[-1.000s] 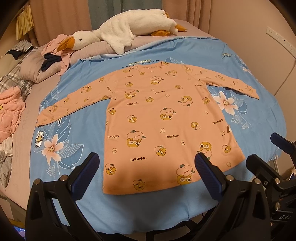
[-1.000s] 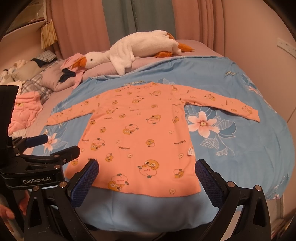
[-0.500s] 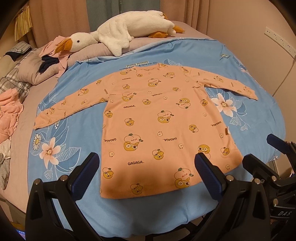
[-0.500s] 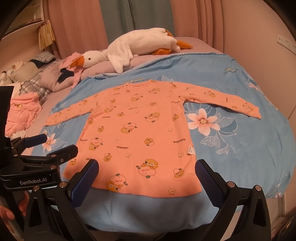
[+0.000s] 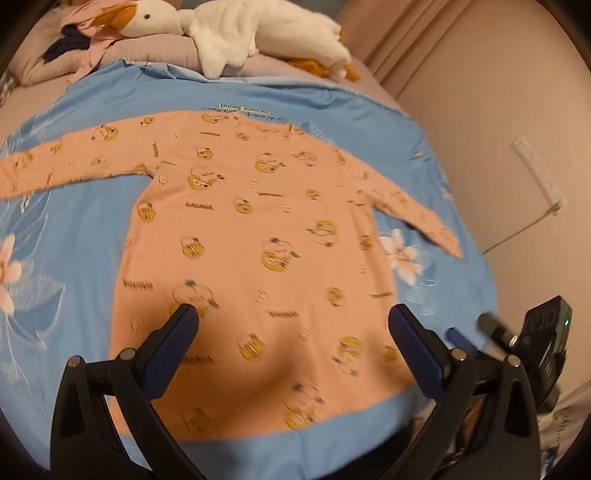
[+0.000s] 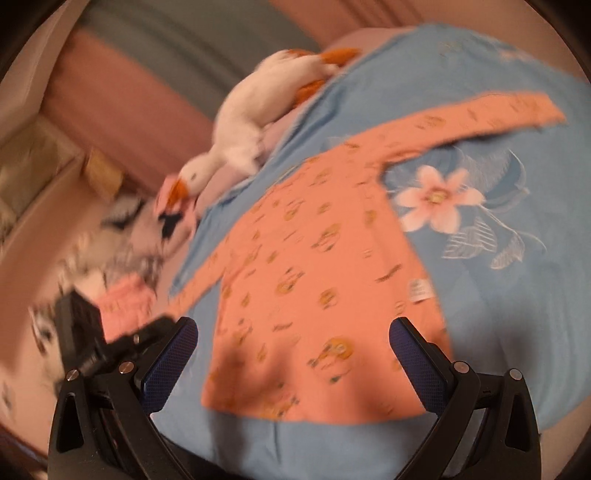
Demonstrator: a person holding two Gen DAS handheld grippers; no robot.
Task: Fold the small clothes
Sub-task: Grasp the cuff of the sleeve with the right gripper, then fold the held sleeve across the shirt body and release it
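The shirt (image 5: pixel 258 254) lies flat and face up on the blue sheet (image 5: pixel 74 280) of the bed, both sleeves spread wide and the hem nearest the cameras. No fold is made yet.

The left gripper (image 5: pixel 293 321) hangs over the lower half of the shirt with its fingers (image 5: pixel 173 343) spread wide and nothing between them. The right gripper (image 6: pixel 293 332) is tilted over the hem, fingers (image 6: pixel 413 354) equally spread and empty. Both views are smeared, the right one heavily, which suggests quick motion.

The main risk is in the grasp. A pinch that goes too deep would probably take the sheet with the shirt, so lifting would drag the bedding and wrinkle the flat layout. The sheet and shirt are both thin, so telling one layer from two is hard. If the two grippers take uneven points along the hem or a sleeve (image 5: pixel 410 210), the fold line would likely run crooked. The grippers sit near each other at the hem, so they could knock together. The plush goose (image 5: pixel 236 33) lies beyond the collar, well apart, and looks unlikely to interfere.
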